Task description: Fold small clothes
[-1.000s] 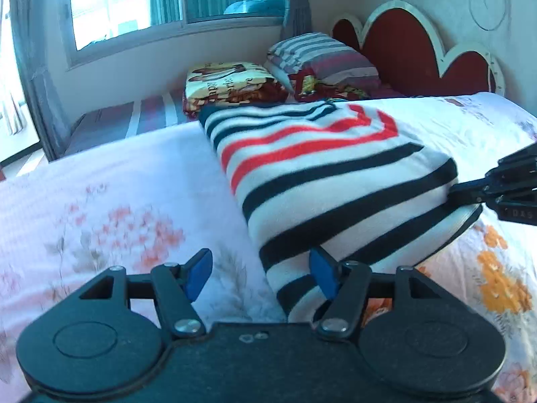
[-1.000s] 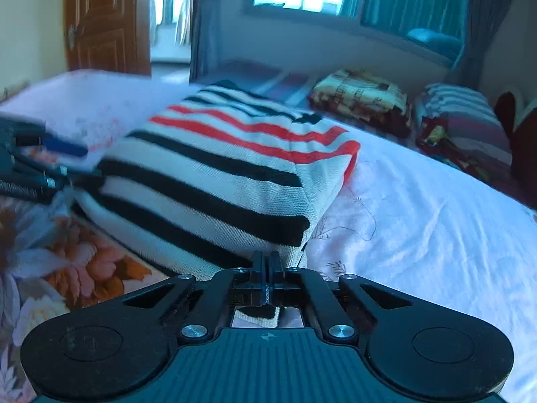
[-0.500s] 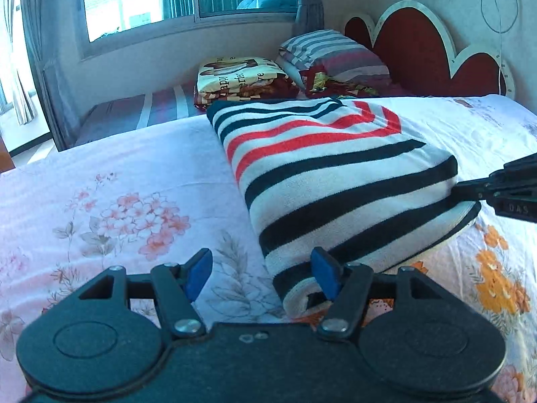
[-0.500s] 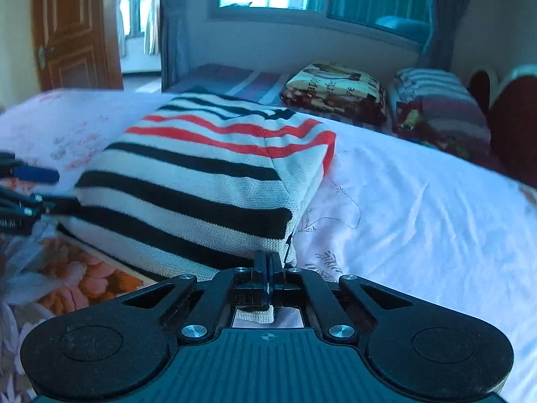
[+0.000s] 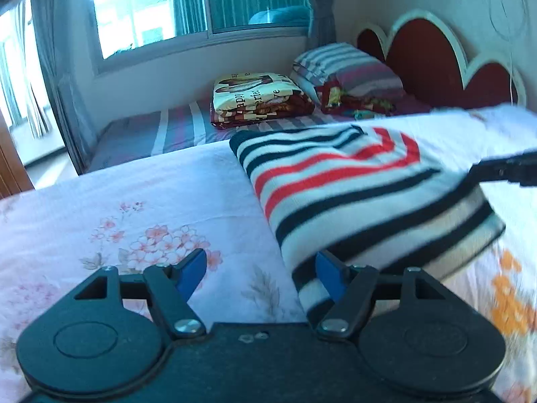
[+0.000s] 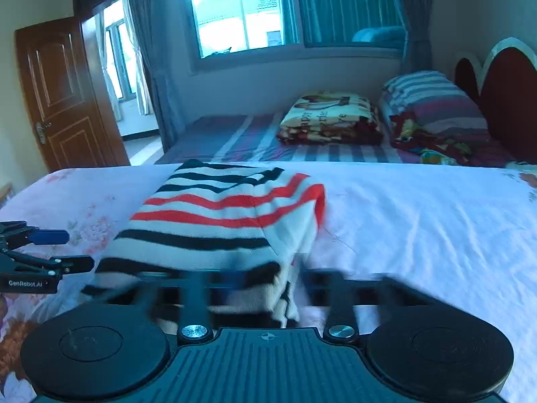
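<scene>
A folded knit sweater (image 5: 352,194) with black, white and red stripes lies on the floral bedsheet (image 5: 141,208); it also shows in the right wrist view (image 6: 218,225). My left gripper (image 5: 260,273) is open and empty, its blue pads just left of the sweater's near corner. My right gripper (image 6: 265,285) is blurred by motion, its fingers spread wide apart around the sweater's near edge. The right gripper shows at the right edge of the left wrist view (image 5: 506,169). The left gripper shows at the left of the right wrist view (image 6: 43,252).
A folded printed blanket (image 5: 258,97) and striped pillows (image 5: 349,74) lie on a striped mattress (image 5: 157,134) beyond the bed. A red scalloped headboard (image 5: 436,57) stands at the right. A wooden door (image 6: 63,97) is at the far left.
My right gripper was shut on the sweater's near edge and has now opened, letting it go. Both grippers have risen and pulled back a little. The sweater lies still.
</scene>
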### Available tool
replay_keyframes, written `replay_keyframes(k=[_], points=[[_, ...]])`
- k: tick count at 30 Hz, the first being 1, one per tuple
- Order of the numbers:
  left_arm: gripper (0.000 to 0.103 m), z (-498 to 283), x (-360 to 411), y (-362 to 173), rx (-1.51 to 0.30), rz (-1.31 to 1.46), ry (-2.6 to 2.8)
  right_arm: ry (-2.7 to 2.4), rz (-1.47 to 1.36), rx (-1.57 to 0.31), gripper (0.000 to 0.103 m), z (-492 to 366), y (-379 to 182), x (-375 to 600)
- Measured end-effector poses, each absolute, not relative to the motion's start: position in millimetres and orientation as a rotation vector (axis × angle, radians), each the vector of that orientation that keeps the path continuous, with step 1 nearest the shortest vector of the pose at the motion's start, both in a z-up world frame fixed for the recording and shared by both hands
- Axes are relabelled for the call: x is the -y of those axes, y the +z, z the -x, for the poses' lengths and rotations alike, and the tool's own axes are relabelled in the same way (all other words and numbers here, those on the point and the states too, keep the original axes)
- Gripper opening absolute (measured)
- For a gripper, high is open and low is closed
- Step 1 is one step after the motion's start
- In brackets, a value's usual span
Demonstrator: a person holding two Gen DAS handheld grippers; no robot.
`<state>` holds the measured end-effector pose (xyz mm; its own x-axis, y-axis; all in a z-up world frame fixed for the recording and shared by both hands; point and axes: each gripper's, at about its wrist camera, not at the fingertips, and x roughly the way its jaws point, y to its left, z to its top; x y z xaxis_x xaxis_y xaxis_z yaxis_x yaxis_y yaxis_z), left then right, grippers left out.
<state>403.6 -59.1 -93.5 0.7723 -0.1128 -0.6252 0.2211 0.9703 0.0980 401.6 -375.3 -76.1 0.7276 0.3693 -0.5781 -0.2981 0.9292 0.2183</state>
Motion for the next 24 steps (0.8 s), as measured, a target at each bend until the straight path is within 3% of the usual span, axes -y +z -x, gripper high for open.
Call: replay_keyframes(k=[4, 8, 9, 10, 18, 24], points=[[0.072, -422, 53, -101, -0.706, -0.132, -0.195, 0.338, -0.064, -0.733, 0.010, -426, -98, 367], [0.070, -438, 26, -99, -0.737, 0.074, -0.253, 0.359, -0.218, -0.747, 0.012, -435, -88, 390], [0.070, -443, 21, -100, -0.743, 0.116, -0.270, 0.363, -0.288, -0.747, 0.042, -436, -87, 400], [0.070, -448, 16, -102, -0.757, 0.159, -0.289, 0.365, -0.356, -0.756, 0.082, -438, -89, 410], [0.073, -492, 6, -128, -0.912, 0.412, -0.447, 0.517, -0.662, -0.923, 0.084, -466, -134, 436], [0.074, -522, 11, -149, -0.979, 0.512, -0.527, 0.555, -0.677, -0.931, 0.084, -477, -135, 436]])
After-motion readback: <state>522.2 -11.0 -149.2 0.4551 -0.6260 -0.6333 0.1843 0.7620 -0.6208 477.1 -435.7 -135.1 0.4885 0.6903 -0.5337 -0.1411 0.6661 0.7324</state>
